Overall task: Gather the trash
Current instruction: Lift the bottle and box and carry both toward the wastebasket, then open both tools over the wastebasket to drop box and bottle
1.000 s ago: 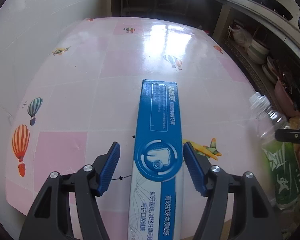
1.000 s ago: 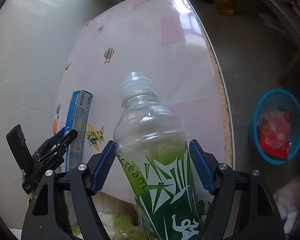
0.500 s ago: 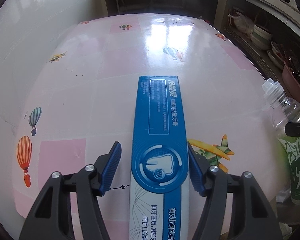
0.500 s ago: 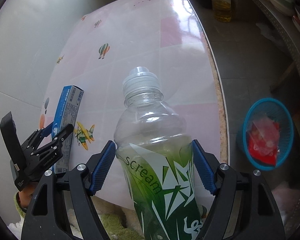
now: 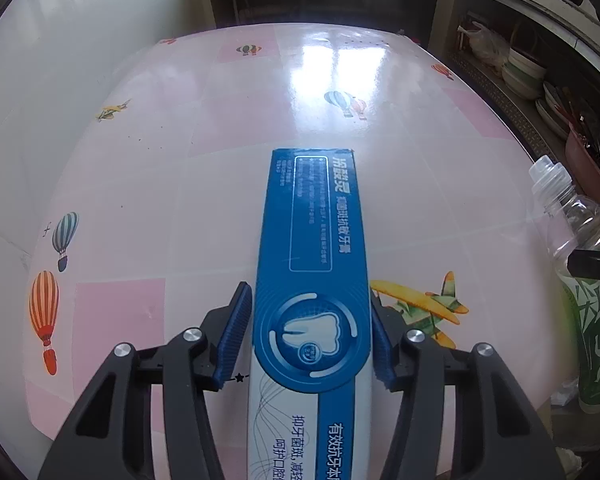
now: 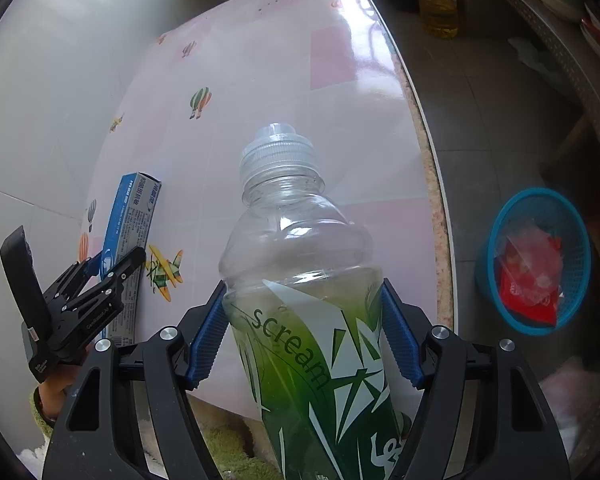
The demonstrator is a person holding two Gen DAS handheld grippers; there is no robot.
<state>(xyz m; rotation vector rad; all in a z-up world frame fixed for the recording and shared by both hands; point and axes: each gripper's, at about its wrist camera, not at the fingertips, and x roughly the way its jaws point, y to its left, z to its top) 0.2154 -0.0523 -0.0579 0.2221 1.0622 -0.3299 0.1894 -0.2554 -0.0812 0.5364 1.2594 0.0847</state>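
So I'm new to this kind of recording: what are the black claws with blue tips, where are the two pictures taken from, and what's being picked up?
There is no robot here. A person holds a two-finger gripper in each hand, and a fisheye camera on each looks forward along its fingers, so each picture shows its own claw at the bottom.

In the left wrist view, the left gripper straddles a blue and white toothpaste box above a table with a pink cloth printed with balloons and planes. Its jaws are closing, and the blue pads are right at the box's sides.

In the right wrist view, the right gripper is closing on a clear bottle with a green label, pads against its sides. The other gripper and box show at the left. On the floor stands a blue basket with a red wrapper in it, probably where the trash goes.
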